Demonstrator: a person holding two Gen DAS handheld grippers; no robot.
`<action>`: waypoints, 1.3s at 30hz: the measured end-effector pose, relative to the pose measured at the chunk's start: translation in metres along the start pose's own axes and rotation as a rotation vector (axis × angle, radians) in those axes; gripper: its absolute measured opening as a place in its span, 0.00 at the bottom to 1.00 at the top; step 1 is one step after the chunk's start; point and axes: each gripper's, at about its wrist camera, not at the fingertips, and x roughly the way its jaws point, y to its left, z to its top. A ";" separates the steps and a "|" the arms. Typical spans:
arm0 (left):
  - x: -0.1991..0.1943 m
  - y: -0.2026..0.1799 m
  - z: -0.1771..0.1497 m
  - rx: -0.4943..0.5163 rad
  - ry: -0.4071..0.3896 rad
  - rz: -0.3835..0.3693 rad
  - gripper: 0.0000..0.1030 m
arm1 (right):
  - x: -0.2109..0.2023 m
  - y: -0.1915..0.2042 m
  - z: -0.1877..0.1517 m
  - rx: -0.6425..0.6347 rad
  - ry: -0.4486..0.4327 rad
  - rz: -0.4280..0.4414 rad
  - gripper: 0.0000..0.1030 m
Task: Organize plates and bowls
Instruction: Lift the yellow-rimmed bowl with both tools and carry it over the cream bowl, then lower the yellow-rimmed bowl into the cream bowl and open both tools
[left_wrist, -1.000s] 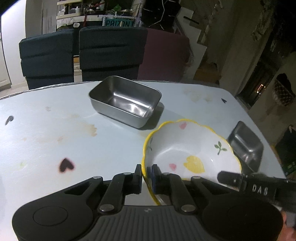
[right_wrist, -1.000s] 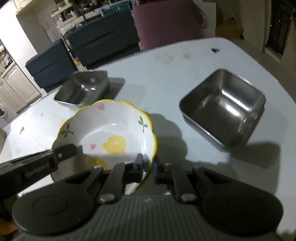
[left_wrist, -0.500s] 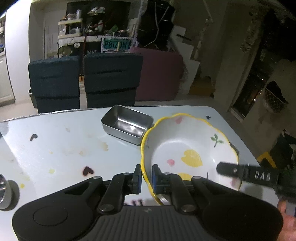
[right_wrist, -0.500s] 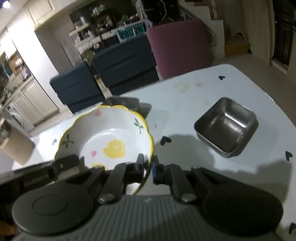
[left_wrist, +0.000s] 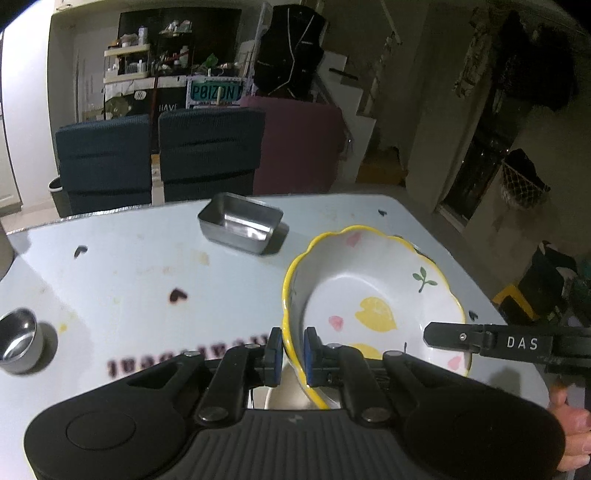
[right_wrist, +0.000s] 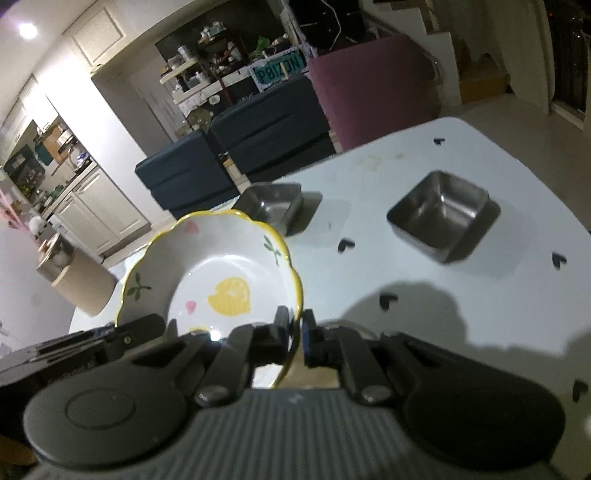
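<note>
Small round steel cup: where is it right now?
The steel cup sits at the far left edge of the left wrist view, on the table, left of the heart mark; the right wrist view doesn't show it.

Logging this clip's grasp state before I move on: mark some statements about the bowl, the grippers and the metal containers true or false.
1. Both grippers clamp the yellow-rimmed scalloped ceramic bowl. True: left gripper, right gripper.
2. The bowl rests flat on the pale blue table. False: it is held up, tilted.
3. A rectangular steel tin sits upright and empty. True.
4. The square steel tin is stacked inside the bowl. False: it stands apart on the table.
</note>
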 end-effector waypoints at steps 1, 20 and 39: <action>-0.001 -0.001 -0.004 0.001 0.006 0.004 0.12 | -0.002 0.001 -0.005 -0.011 0.007 -0.004 0.08; 0.056 -0.014 -0.048 0.109 0.209 0.018 0.15 | 0.016 -0.005 -0.036 -0.137 0.166 -0.135 0.08; 0.078 -0.012 -0.057 0.114 0.291 0.026 0.17 | 0.051 -0.002 -0.043 -0.172 0.292 -0.214 0.09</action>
